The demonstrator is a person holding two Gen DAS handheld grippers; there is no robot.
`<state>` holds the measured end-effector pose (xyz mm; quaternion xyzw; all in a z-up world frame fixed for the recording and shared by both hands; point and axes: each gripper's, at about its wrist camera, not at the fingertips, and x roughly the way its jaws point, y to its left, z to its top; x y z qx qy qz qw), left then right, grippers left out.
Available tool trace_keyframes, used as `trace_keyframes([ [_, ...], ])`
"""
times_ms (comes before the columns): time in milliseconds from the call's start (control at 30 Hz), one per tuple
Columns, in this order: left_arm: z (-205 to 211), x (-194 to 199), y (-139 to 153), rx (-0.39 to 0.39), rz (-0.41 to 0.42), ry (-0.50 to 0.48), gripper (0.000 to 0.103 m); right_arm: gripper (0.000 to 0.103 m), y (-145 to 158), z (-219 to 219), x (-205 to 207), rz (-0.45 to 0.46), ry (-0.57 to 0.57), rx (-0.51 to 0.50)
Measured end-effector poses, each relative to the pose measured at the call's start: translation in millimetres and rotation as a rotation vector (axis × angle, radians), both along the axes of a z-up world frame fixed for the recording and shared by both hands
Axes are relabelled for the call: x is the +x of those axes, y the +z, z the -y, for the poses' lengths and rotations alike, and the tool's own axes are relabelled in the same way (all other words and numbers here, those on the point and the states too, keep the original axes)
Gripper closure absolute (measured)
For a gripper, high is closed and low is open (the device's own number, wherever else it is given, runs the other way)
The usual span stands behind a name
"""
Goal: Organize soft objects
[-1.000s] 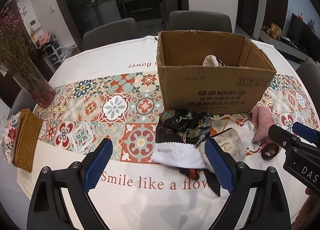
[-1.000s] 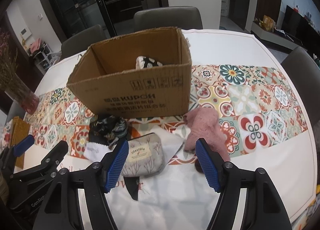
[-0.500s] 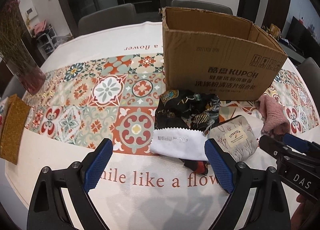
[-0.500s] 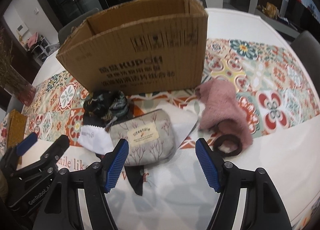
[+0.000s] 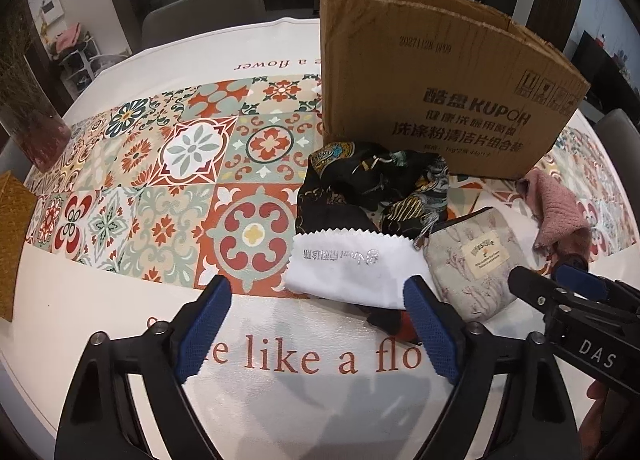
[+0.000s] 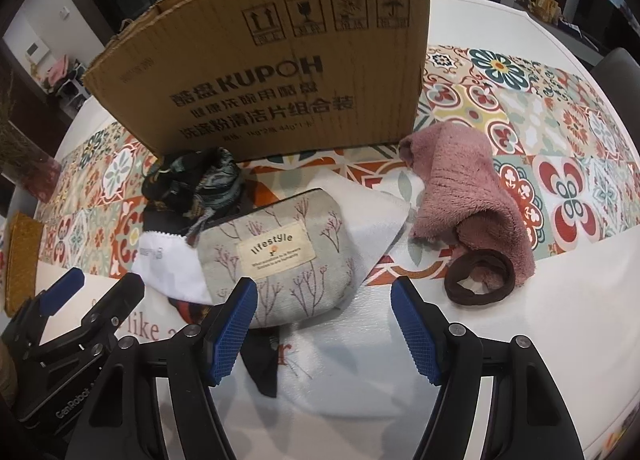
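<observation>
The box [image 6: 276, 72] stands behind the heap on the counter [image 6: 520, 340]. Overlapping cloth [image 5: 356, 272] and pouch [image 6: 280, 256] could drag each other. Left claw [image 5: 316, 334], just narrowing, and right claw [image 6: 324, 330] gape empty.

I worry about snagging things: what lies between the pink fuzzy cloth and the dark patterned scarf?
The lifestyle pouch on a white cloth lies between the pink fuzzy cloth and the dark patterned scarf, clearest in the right wrist view.
</observation>
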<state>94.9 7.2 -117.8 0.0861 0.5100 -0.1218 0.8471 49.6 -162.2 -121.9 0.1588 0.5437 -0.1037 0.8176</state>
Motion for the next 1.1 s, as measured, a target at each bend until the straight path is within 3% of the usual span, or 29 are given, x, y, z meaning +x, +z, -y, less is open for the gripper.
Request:
trace_keyframes([
  [533,1.5,13.3,-23.4,0.031,-0.049,0.027,0.024,0.033,-24.0,-1.0,15.3,-0.032,0.018,0.018],
  [867,8.5,16.3,-29.4,0.069,-0.061,0.019,0.056,0.034,-31.0,-5.3,20.5,-0.035,0.026,0.003],
  [1000,9.9,15.9,-29.9,0.058,-0.072,0.014,0.069,0.054,-30.7,-13.8,22.0,-0.027,0.05,0.019],
  [1067,10.5,15.5,-29.3,0.057,-0.074,0.013,0.085,0.065,-31.8,-16.5,23.2,-0.027,0.05,0.024],
  [1100,10.5,15.6,-29.0,0.06,-0.074,0.012,0.089,0.076,-32.0,-16.4,23.5,-0.028,0.048,0.025],
])
